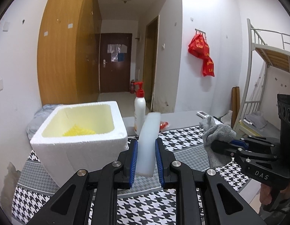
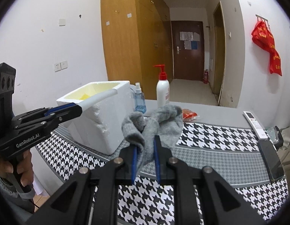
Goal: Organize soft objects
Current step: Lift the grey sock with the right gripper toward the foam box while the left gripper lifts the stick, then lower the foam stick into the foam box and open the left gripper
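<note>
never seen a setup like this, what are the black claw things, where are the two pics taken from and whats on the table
No robot here: a person holds a handheld two-finger gripper in each hand, each with a camera looking along its fingers. One picture comes from the left gripper, shut on a pale white soft strip. The other comes from the right gripper, shut on a grey sock. Each gripper also shows at the edge of the other's picture. On the houndstooth cloth stands a white foam box with something yellow inside. Behind it are a pump bottle and a blue spray bottle. A remote control lies to the right.
</note>
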Demonstrator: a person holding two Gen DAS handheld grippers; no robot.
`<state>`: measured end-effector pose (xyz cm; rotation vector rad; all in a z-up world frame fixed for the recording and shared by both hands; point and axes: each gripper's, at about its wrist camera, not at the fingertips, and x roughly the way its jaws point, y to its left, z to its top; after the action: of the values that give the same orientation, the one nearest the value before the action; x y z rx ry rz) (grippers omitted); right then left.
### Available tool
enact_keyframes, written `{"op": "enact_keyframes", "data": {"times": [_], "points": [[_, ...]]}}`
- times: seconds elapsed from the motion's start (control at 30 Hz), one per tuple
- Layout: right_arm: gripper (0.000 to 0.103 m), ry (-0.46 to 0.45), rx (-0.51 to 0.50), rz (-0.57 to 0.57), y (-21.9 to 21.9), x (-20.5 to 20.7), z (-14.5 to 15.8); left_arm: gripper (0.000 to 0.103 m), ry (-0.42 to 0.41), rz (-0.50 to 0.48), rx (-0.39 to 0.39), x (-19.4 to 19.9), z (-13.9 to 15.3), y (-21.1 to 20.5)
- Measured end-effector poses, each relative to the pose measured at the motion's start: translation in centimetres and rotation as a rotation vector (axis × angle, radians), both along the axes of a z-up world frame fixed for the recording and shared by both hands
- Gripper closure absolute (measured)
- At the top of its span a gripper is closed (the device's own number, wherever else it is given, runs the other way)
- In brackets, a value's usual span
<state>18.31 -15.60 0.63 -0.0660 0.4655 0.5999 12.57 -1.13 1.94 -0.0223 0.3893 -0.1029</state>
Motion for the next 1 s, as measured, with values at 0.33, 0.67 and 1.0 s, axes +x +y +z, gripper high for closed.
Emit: {"op": "enact_keyframes", "data": {"times": [0.33, 0.67, 1.0], "points": [[0.084, -0.051, 0.010, 0.042, 1.7, -0.3, 1.6, 0.082, -0.048, 0.032, 0.004, -0.6, 1.3, 1.3], [0.084, -0.087, 0.029, 0.102, 4.1, -0.8, 2.9, 0.082, -0.096, 0.094, -0.005, -2.7, 2.4, 3.5], [0.084, -0.099, 0.040, 0.154, 6.5, -1.1, 3.2, 0.082, -0.133, 0.152, 0.001, -5.6, 3.3, 5.8]]}}
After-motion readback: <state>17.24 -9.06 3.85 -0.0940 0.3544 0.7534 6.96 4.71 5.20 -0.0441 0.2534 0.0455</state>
